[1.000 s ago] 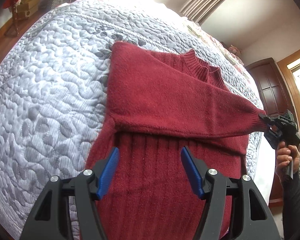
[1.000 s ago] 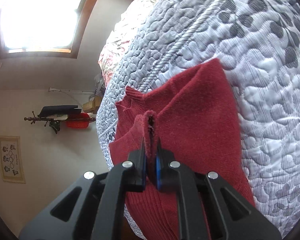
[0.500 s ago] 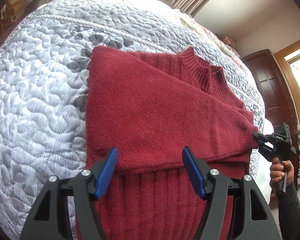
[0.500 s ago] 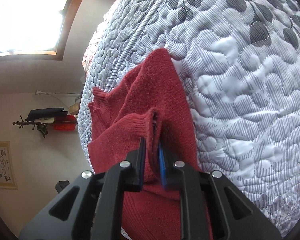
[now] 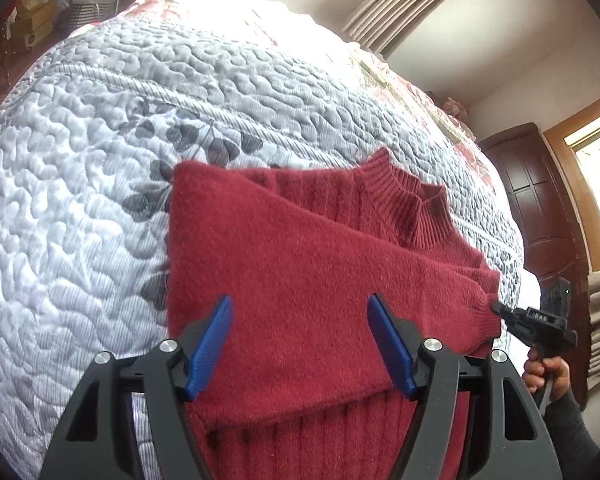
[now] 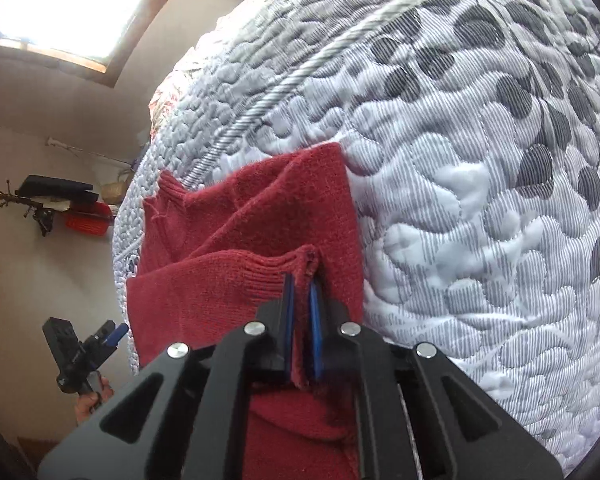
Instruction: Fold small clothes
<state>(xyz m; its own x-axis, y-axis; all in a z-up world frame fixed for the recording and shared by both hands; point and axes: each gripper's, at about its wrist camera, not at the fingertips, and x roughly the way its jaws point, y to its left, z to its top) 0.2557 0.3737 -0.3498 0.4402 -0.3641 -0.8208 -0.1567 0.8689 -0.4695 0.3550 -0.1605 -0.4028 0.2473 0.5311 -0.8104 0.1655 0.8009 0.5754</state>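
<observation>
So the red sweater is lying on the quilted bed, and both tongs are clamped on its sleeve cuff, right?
Not quite. Only the right tongs are clamped on the sleeve cuff of the red sweater, as the right wrist view shows. In the left wrist view the left tongs are open above the sweater, gripping nothing. It does lie on the quilted bed.

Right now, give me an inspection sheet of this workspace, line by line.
Surface: grey quilted bedspread, patterned with dark leaves.
Job's things: red sweater lying flat, one sleeve folded across its body.
Clutter: nothing seen on the bedspread.
Grippers: left hand-held gripper open above the sweater; right hand-held gripper shut on the sleeve cuff.
Cables: nothing seen.
Surroundings: curtains, dark wooden door, bright window.
</observation>
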